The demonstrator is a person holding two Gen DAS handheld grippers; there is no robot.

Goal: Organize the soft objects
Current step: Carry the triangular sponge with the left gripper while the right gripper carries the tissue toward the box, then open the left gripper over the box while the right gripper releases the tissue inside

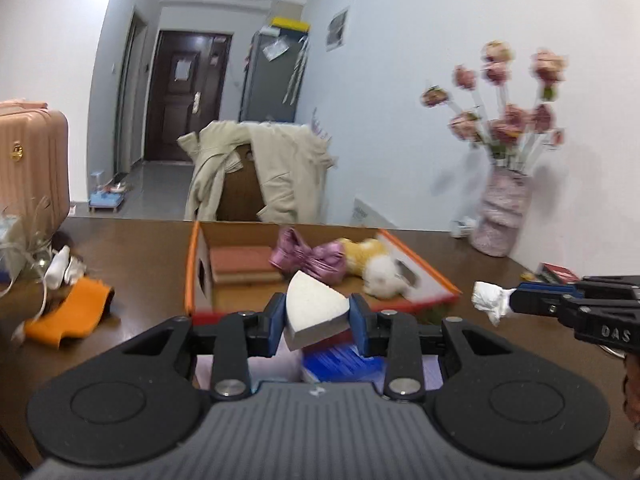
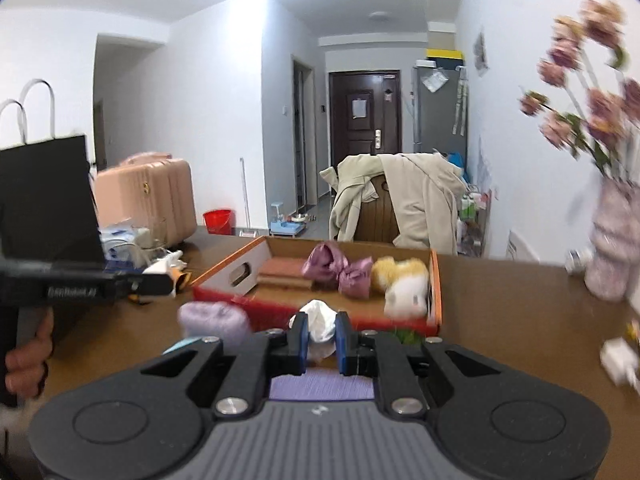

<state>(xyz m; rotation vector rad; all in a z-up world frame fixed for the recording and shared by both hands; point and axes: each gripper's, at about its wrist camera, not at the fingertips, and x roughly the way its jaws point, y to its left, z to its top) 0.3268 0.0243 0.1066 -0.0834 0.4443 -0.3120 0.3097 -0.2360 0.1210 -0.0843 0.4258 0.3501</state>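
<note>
1. Left gripper (image 1: 318, 316): fingers part-open, clamped on white sponge wedge (image 1: 314, 310), held in the air just short of the box (image 1: 192, 264); light, springy, best pinched across flat sides.
2. Right gripper (image 2: 322, 334): fingers nearly closed on crumpled white cloth (image 2: 320, 322), limp, weightless, near the box's front wall.
3. Inside box: pink bow (image 1: 310, 260), plush toy (image 1: 380, 266); open floor near front wall.
4. Box rim above the counter (image 1: 140, 248): likely snag.

Brown table (image 1: 140, 240) carries orange-rimmed box (image 1: 192, 264), orange cloth (image 1: 70, 312), vase (image 1: 502, 216), lilac yarn (image 2: 214, 320).
</note>
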